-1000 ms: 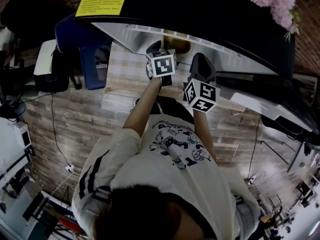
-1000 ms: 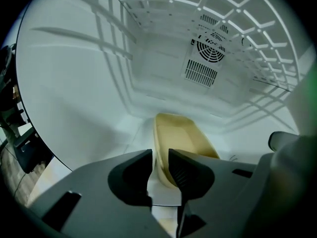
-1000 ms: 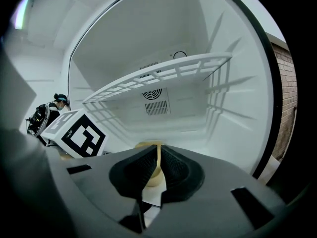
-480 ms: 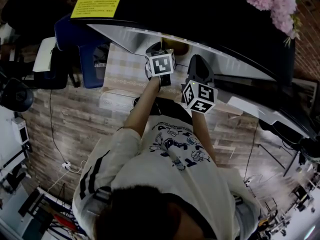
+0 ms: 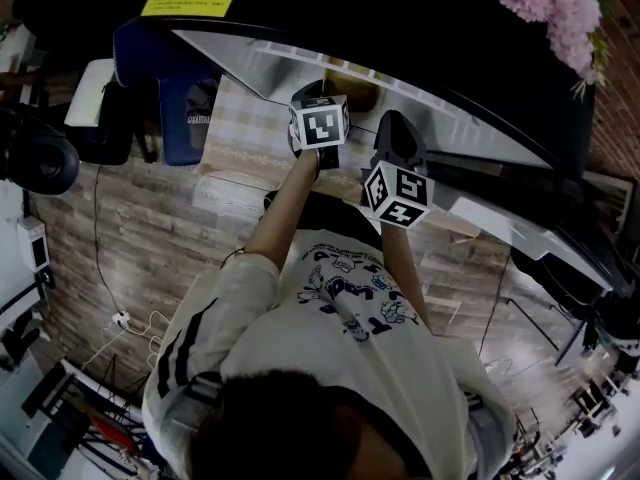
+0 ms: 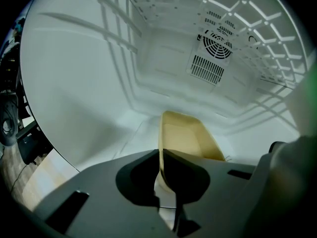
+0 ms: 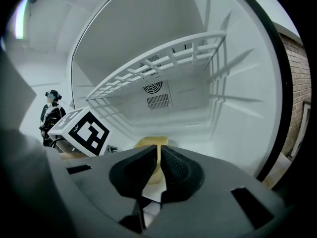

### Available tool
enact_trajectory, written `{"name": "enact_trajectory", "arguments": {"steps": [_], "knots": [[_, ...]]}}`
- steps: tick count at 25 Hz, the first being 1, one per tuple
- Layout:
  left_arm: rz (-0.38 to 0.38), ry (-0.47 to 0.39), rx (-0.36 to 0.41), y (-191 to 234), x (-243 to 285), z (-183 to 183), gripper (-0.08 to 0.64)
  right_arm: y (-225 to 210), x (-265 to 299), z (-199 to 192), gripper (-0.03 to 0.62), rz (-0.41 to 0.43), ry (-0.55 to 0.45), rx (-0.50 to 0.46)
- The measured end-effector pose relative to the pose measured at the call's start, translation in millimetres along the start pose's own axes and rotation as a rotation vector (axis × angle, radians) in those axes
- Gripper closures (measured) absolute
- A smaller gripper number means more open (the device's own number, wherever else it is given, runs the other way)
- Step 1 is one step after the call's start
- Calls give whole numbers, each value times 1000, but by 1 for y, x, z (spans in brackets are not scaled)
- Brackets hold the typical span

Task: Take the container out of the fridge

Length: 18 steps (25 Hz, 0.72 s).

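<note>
Inside the fridge (image 6: 74, 78), the left gripper (image 6: 160, 157) pinches one wall of the yellow container (image 6: 188, 135), and the right gripper (image 7: 158, 152) clamps its rim; overhead, it barely peeks out behind both grippers.

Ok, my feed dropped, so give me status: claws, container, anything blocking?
Left claw shut on container rim. Right claw shut on it too. Container inside fridge, below wire shelf. Nothing seen in the way.
</note>
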<state>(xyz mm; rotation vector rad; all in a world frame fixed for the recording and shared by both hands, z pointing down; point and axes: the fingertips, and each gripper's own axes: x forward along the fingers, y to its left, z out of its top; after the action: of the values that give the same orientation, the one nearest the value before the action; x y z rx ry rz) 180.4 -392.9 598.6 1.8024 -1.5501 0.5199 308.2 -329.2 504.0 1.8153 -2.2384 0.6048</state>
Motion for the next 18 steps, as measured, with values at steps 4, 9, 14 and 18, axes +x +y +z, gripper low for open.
{"name": "enact_trajectory", "arguments": {"steps": [4,9,14,18], "knots": [[-3,-10,-13,2,-5,-1,529,-2,2,1,549,4,-2,-2],[-15,-1,-38,7,-23,-3,529,5,1,2,549,7,-6,-5],[-30,-12,-32,16,-44,-5,529,15,-3,2,549,6,-13,-10],[-52,-31,-38,24,-61,-6,529,27,-11,-2,549,-3,-18,-7]]}}
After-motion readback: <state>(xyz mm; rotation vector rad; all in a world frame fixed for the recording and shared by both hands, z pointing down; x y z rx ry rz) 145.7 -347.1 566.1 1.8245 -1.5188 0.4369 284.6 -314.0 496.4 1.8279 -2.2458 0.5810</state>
